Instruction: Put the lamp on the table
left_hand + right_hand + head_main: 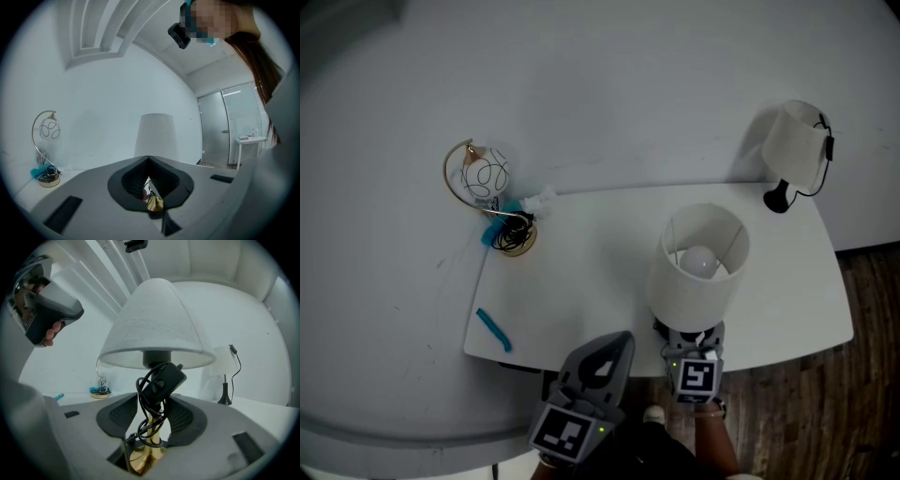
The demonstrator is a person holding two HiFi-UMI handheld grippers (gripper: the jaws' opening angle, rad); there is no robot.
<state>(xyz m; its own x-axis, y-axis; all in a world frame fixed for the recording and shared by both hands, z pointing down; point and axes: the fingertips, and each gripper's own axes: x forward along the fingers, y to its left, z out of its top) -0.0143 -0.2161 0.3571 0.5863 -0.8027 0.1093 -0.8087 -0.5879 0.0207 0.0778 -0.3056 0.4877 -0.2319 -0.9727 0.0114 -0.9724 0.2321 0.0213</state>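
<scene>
Two grippers sit at the near edge of the white counter [581, 281]. The right gripper [153, 408] has its fingers [119, 416] clamped on the brass stem [151, 439] of the lamp [698, 267], one on each side. A black cord [142, 401] is wound round that stem, with a black switch [164, 380] lying against it just under the white shade [152, 319]. From the head view the lamp stands upright over the counter's near edge, right of centre; its base is hidden below the shade, so it may be resting on the counter or held just above, I cannot tell which.

The left gripper [617, 345] is just beside the lamp on its left, apart from it, fingers [133, 176] pressed together at the tips with nothing between them.

At the far right corner stands a small lamp [795, 145] with a white shade and a black foot. At the far left corner is a gold hoop lamp [478, 173], with a tangle of black wire [508, 234] at its base. A blue strip [494, 330] lies flat near the left front corner, well apart from both grippers. Wooden floor [862, 403] shows at the right
</scene>
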